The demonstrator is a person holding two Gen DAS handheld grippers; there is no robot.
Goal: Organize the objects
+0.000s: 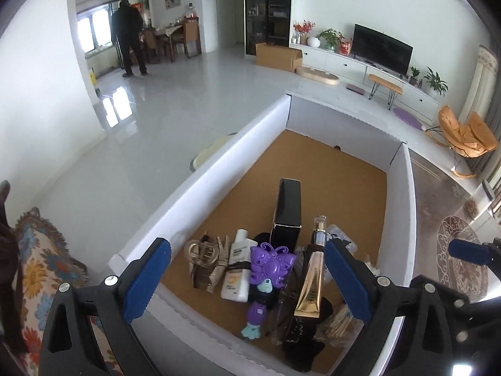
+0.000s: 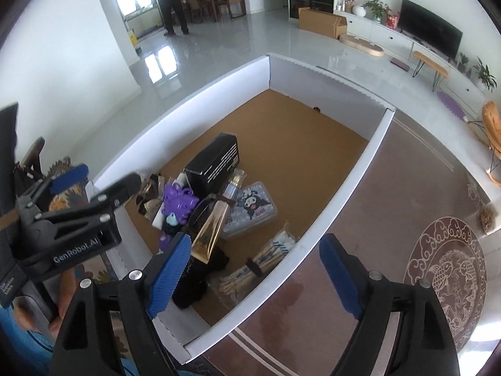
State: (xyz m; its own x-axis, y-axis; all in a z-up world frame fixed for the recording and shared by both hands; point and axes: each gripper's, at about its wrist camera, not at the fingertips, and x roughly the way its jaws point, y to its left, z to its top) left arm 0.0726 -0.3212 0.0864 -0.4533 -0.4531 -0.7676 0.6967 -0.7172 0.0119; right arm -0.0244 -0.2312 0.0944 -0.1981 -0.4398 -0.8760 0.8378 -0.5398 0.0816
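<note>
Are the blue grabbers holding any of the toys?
No. The left gripper and right gripper both have open fingers, holding nothing above the white box.

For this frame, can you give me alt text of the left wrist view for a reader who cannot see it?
The open left gripper hovers empty over a white-walled box with a cork-brown floor, above a pile holding a purple butterfly toy, a white bottle, a gold tube and an upright black carton. A living room with a television lies beyond.
</note>
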